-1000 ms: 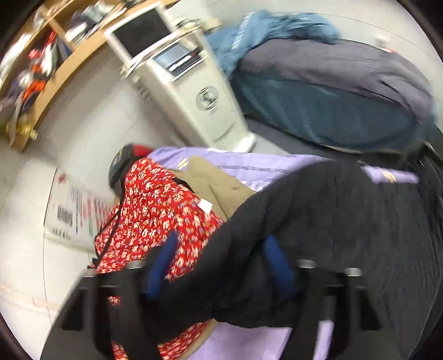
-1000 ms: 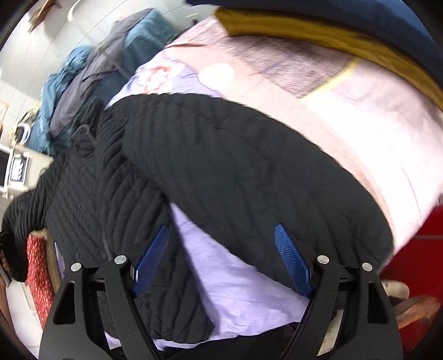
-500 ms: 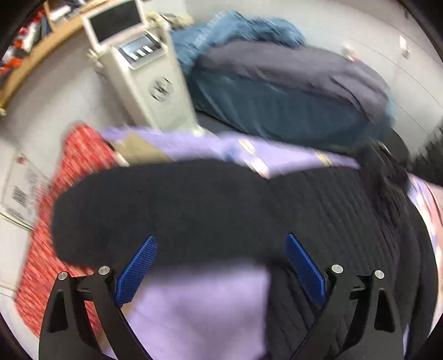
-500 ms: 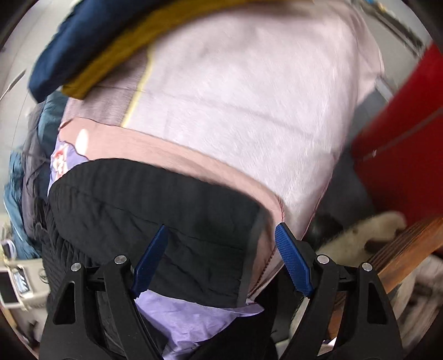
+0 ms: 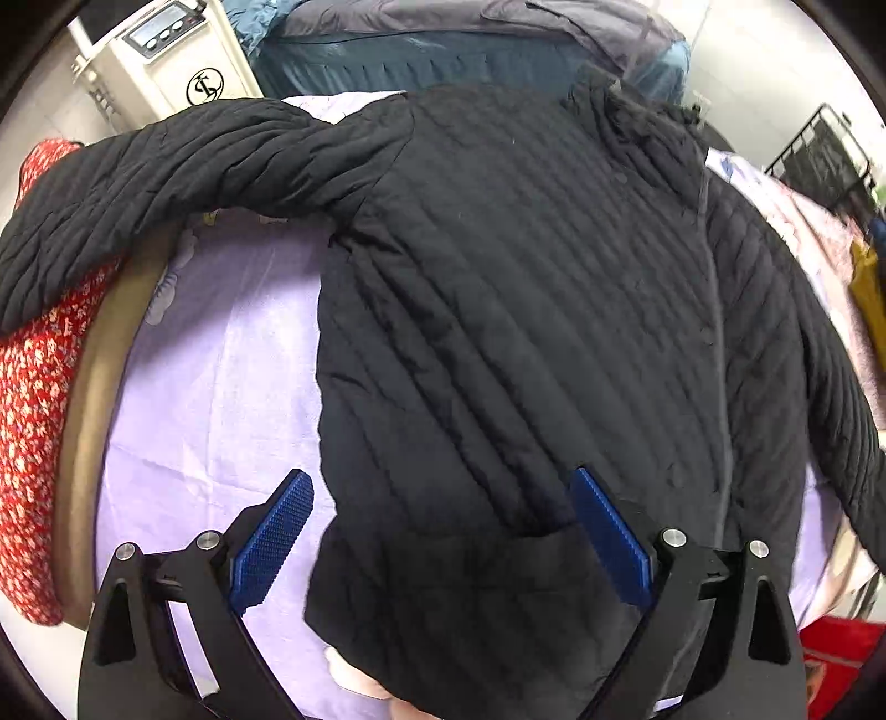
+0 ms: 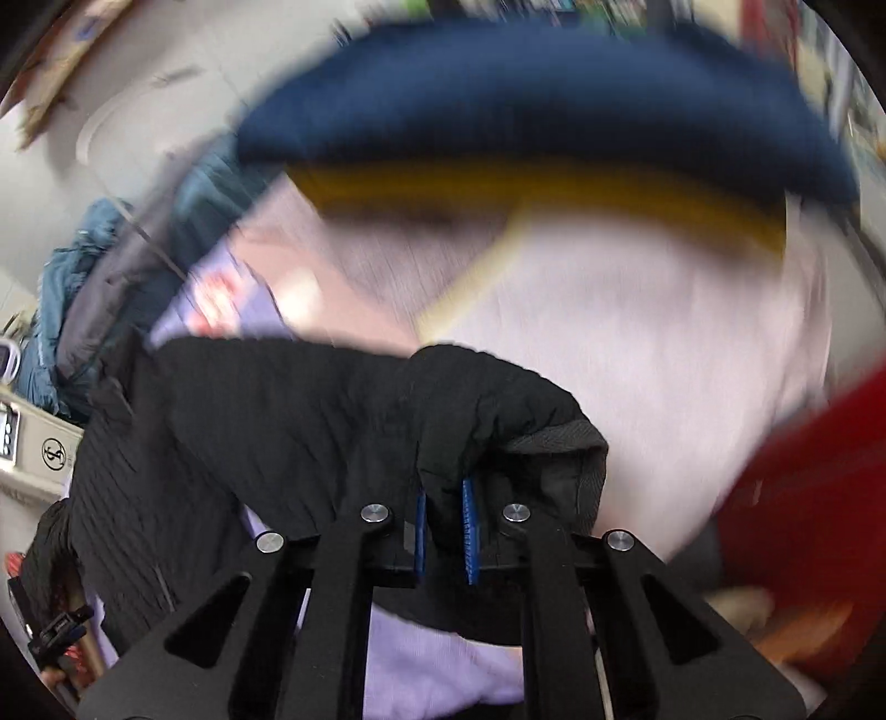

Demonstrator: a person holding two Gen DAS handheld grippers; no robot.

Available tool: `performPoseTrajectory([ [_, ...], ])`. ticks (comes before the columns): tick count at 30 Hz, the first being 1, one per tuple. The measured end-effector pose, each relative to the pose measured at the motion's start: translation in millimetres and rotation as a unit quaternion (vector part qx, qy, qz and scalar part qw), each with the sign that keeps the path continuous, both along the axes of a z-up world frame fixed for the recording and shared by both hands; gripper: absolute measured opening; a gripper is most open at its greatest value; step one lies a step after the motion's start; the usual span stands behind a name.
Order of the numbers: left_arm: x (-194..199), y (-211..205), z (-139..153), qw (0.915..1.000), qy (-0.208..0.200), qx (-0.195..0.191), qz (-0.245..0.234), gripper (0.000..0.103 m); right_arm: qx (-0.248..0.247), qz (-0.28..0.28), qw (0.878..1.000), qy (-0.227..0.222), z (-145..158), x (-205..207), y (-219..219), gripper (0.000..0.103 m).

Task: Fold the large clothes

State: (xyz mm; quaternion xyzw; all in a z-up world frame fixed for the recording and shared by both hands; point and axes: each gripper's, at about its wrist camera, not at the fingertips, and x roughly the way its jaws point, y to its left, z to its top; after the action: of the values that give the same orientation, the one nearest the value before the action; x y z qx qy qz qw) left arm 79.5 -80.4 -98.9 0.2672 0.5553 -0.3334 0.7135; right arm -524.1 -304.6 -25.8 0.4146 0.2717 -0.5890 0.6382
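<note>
Lying spread across the lilac sheet (image 5: 221,399) is the black quilted jacket (image 5: 526,310), front up, and I am looking almost straight down on it through the left camera. One sleeve (image 5: 183,166) is stretching out to the left side of that view, over the sheet's edge and onto a red flowered cloth (image 5: 33,421) beside a tan one (image 5: 88,421). I am holding the left gripper (image 5: 443,531) above the jacket's lower hem with its jaws wide apart; its blue pads (image 5: 274,543) are pressing on nothing, and the hem corner is sitting between them untouched.

On the other side I am pinching the cuff end of the other sleeve (image 6: 482,415) in the right gripper (image 6: 446,526). Its jaws have just been closing, and the blue pads are now squeezing a fold of black fabric between them, with the ribbed cuff bunching up just right of the fingers. That view is blurring badly. Beyond the sleeve I am seeing a pink blanket (image 6: 637,343), and past it a mustard layer (image 6: 554,188) under a navy one (image 6: 542,105). A white machine (image 5: 183,61) is standing behind the bed, near a heap of blue and grey bedding (image 5: 443,33).
</note>
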Motion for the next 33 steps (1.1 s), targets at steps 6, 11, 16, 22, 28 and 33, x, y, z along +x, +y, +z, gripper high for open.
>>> performPoseTrajectory([
  [6, 18.7, 12.5, 23.1, 0.9991, -0.016, -0.023, 0.032, 0.092, -0.102, 0.061, 0.990, 0.077, 76.7, 5.8, -49.6, 0.010],
  [11, 32.6, 44.9, 14.6, 0.9977, -0.016, -0.017, 0.063, 0.092, -0.021, 0.035, 0.993, 0.108, 25.5, -4.8, -106.2, 0.011],
  [16, 40.9, 96.4, 1.3, 0.9960, -0.006, 0.002, 0.089, 0.092, 0.024, -0.008, 0.991, 0.133, -20.3, -3.4, -96.6, 0.062],
  [22, 50.6, 140.7, -4.4, 0.9983, -0.016, 0.022, 0.051, 0.092, -0.076, 0.006, 0.988, 0.134, 23.5, 15.4, -48.5, 0.087],
  [28, 46.4, 129.8, -27.4, 0.9993, 0.031, 0.011, -0.017, 0.093, 0.022, 0.185, 0.982, 0.014, -8.4, 89.7, -26.2, 0.087],
  [33, 27.1, 105.6, -54.7, 0.9947, 0.060, 0.019, -0.082, 0.093, 0.148, 0.260, 0.953, -0.044, -83.0, 144.3, 20.5, 0.087],
])
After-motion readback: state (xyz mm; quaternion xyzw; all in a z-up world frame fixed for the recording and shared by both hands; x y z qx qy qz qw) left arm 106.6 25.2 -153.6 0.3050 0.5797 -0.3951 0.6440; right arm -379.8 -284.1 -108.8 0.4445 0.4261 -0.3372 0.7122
